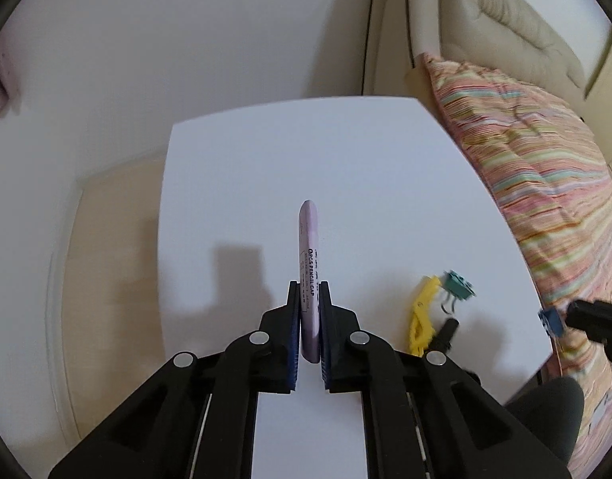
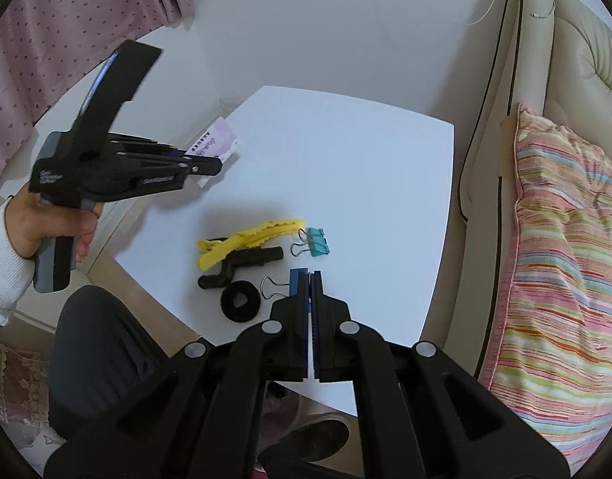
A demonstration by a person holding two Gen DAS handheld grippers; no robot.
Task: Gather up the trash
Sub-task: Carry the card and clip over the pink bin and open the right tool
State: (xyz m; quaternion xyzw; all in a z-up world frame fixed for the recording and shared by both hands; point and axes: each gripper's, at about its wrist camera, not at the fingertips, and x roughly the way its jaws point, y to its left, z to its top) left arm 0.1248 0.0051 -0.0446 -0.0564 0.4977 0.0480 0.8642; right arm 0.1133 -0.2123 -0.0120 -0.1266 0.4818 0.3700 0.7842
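Right wrist view: the right gripper point(image 2: 308, 279) hangs over the near edge of the white worktop point(image 2: 346, 167), its jaws drawn almost together on a blue binder clip point(image 2: 297, 279), whose wire handle point(image 2: 271, 288) juts out to the left. Just beyond lie a black hair tie point(image 2: 240, 301), a black clip point(image 2: 242, 265), a yellow hair clip point(image 2: 248, 239) and a teal binder clip point(image 2: 317, 241), grouped close together. Farther left, the left gripper point(image 2: 216, 167) is held above the worktop's left edge. Left wrist view: its jaws are clamped on a lilac pencil-cap packet point(image 1: 308, 279), held edge-on in the air over the worktop. At the right stand a striped cushion point(image 1: 545, 199) and a cream sofa point(image 1: 505, 20).
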